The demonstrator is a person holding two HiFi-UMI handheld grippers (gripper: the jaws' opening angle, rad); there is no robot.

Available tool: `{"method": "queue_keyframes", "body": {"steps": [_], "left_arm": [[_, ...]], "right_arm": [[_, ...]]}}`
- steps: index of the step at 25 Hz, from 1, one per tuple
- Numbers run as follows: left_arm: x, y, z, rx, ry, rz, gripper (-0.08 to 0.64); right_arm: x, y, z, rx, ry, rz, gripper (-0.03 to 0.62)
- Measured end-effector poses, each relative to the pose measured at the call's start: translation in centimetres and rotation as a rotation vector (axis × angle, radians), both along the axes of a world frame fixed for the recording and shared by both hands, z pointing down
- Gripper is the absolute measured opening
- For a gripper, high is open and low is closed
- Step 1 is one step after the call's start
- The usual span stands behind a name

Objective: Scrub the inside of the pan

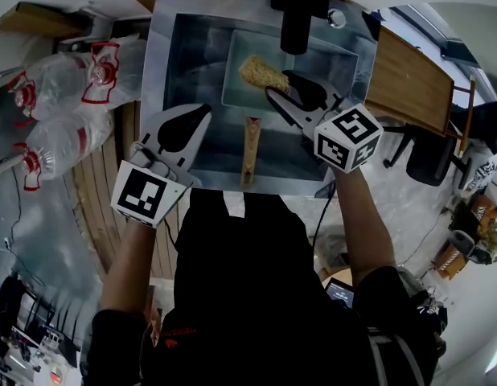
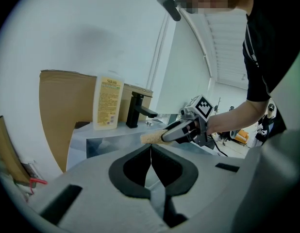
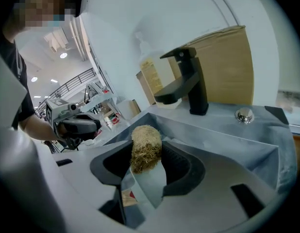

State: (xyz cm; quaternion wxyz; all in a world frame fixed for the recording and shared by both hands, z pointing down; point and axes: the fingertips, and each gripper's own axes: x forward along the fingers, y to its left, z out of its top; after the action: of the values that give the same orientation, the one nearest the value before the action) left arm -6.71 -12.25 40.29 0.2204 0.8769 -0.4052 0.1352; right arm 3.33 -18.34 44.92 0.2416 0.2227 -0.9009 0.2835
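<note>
Right gripper (image 3: pixel 146 152) is clamped on the scrubber (image 1: pixel 263 74) over the pan (image 1: pixel 333 61); left gripper (image 2: pixel 151 147) has its jaws together, empty

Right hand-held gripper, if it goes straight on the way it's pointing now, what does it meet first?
Probably the inside of the pan: the scrubber clamped in the right hand-held gripper leads and hangs over it in the sink. The height above the pan is unclear.

Black faucet (image 3: pixel 196 86) behind sink (image 1: pixel 162 63); soap bottle (image 2: pixel 108 103) beside it; plastic bottles (image 1: pixel 63 87) left.
</note>
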Motion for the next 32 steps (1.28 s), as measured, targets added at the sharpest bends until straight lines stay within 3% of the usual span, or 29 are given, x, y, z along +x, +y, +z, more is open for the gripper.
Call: {"method": "queue_keyframes", "body": {"steps": [15, 32], "left_arm": [[0.1, -2.1, 4.1, -0.03, 0.002, 0.001, 0.02], [0.0, -1.9, 5.7, -0.047, 0.01, -0.029, 0.02]], "right_arm": [[-0.7, -2.4, 6.9, -0.006, 0.084, -0.051, 0.189], [-1.3, -4.6, 12.1, 0.031, 0.254, -0.165, 0.189]]}}
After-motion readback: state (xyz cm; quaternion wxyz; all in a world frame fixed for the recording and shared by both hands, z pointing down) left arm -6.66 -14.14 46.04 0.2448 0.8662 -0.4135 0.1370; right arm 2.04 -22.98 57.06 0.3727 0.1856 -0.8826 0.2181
